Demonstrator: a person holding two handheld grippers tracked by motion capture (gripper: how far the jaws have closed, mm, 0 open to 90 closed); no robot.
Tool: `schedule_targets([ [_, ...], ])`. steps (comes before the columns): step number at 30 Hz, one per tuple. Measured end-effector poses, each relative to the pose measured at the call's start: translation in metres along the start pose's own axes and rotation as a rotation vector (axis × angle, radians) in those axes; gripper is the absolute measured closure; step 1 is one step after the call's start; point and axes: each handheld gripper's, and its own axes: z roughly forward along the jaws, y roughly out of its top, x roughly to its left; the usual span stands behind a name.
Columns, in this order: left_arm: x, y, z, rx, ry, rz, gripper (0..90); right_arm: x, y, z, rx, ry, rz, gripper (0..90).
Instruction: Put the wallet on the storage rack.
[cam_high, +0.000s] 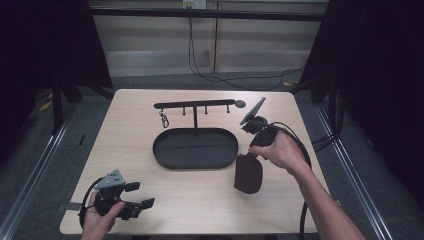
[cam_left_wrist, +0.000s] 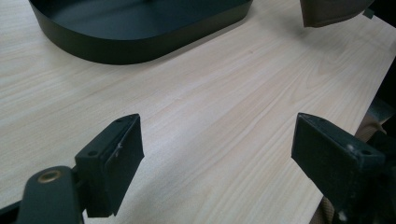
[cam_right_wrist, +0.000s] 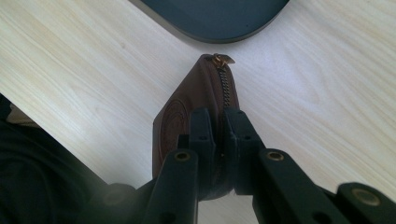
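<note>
Your right gripper (cam_right_wrist: 219, 123) is clamped on a brown zippered pouch (cam_right_wrist: 196, 107), its two jaws pressed together on either side of the zipper edge. In the right gripper view the pouch runs straight out beyond the jaws, its brass zipper pull (cam_right_wrist: 222, 59) at the far end, and just past that pull lies the rounded end of the dark oval tray (cam_right_wrist: 219, 21). From the high view, your right hand (cam_high: 280, 150) holds the gripper (cam_high: 251, 156) above the pouch (cam_high: 248, 174), which hangs below the jaws with its lower end at the light wooden table (cam_high: 200, 200), just beside the tray (cam_high: 195, 148).

Your left gripper (cam_left_wrist: 217, 149) is released, jaws spread wide with bare table (cam_left_wrist: 210, 93) between them. Ahead of it sits the tray's wall (cam_left_wrist: 140, 44), and farther off to one side a corner of the pouch (cam_left_wrist: 331, 11). In the high view your left hand (cam_high: 97, 220) holds that gripper (cam_high: 137, 197) near the table's near corner, well apart from the tray. Behind the tray stands a black hook rack (cam_high: 195, 105) with a small metal clasp (cam_high: 164, 120) hanging from it.
</note>
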Motion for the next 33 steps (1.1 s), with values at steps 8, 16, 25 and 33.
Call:
schedule_targets([
  [8,0.0,0.0,0.0,0.002,-0.006,0.003,16.6,-0.002,0.01,-0.005,-0.004,0.001,0.003,82.4],
  [16,-0.002,0.0,0.0,0.005,-0.008,0.015,16.6,-0.001,0.018,-0.012,-0.013,-0.007,0.006,82.4],
  [25,-0.002,0.0,0.001,0.013,-0.011,0.018,16.6,-0.003,0.033,-0.017,-0.023,-0.013,0.023,82.5],
  [33,-0.002,0.0,0.0,0.007,-0.009,0.011,16.6,-0.008,0.044,-0.02,-0.032,-0.011,0.034,82.5],
])
